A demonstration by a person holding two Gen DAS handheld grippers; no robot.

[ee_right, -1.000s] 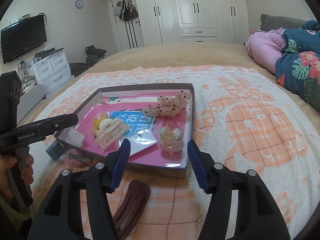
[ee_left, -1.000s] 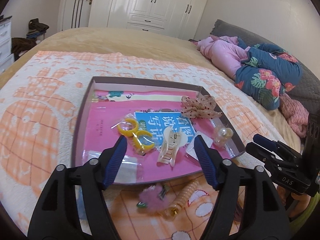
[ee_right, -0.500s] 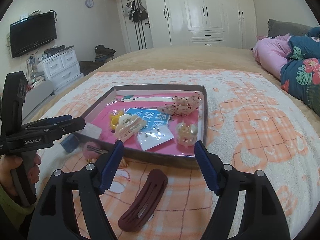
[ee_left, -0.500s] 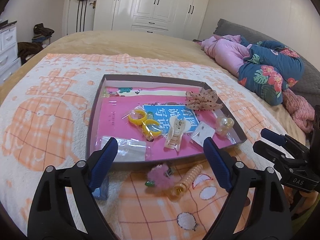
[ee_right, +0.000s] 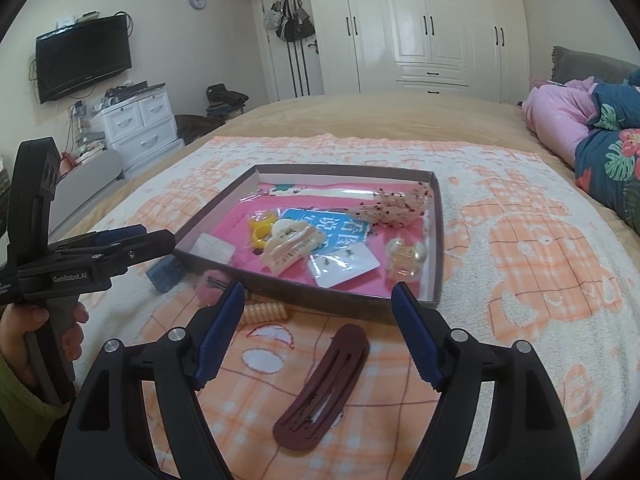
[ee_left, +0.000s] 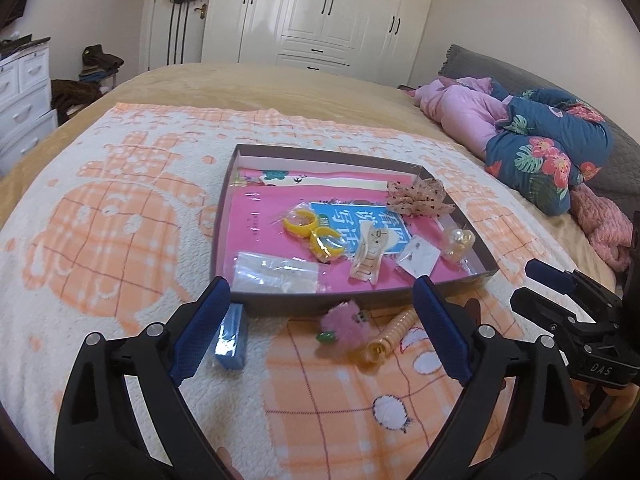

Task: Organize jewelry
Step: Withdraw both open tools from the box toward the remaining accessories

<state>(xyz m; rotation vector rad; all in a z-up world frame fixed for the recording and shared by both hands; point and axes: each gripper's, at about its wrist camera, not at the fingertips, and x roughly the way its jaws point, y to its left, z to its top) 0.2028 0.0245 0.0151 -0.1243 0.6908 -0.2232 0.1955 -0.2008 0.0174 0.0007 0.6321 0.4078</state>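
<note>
A shallow brown box (ee_left: pixel 320 302) (ee_right: pixel 308 291) lies on the bed. It holds yellow rings (ee_left: pixel 308 226), a cream claw clip (ee_left: pixel 367 256) (ee_right: pixel 290 246), an earring card (ee_left: pixel 418 259) (ee_right: pixel 344 266), a pearl clip (ee_left: pixel 458 242) (ee_right: pixel 406 260), a dotted bow (ee_left: pixel 418 196) and a clear bag (ee_left: pixel 276 272). In front of the box lie a pink fluffy clip (ee_left: pixel 346 326), a cream spiral tie (ee_left: pixel 390 338) (ee_right: pixel 264 313), a blue box (ee_left: pixel 231 336) (ee_right: pixel 165 273) and a maroon hair clip (ee_right: pixel 322 388). My left gripper (ee_left: pixel 320 328) and right gripper (ee_right: pixel 318 336) are open and empty, held above these loose items.
The bed has an orange-and-white blanket (ee_left: pixel 112 216). Pink and floral bedding (ee_left: pixel 532 140) is piled at the right. White drawers (ee_right: pixel 138 128) and a wall TV (ee_right: pixel 82 58) stand to the left, and wardrobes (ee_right: pixel 420 24) stand behind the bed.
Both grippers have pulled back and up from the box. The loose items in front of the box have come fully into view. Nothing was picked up.
</note>
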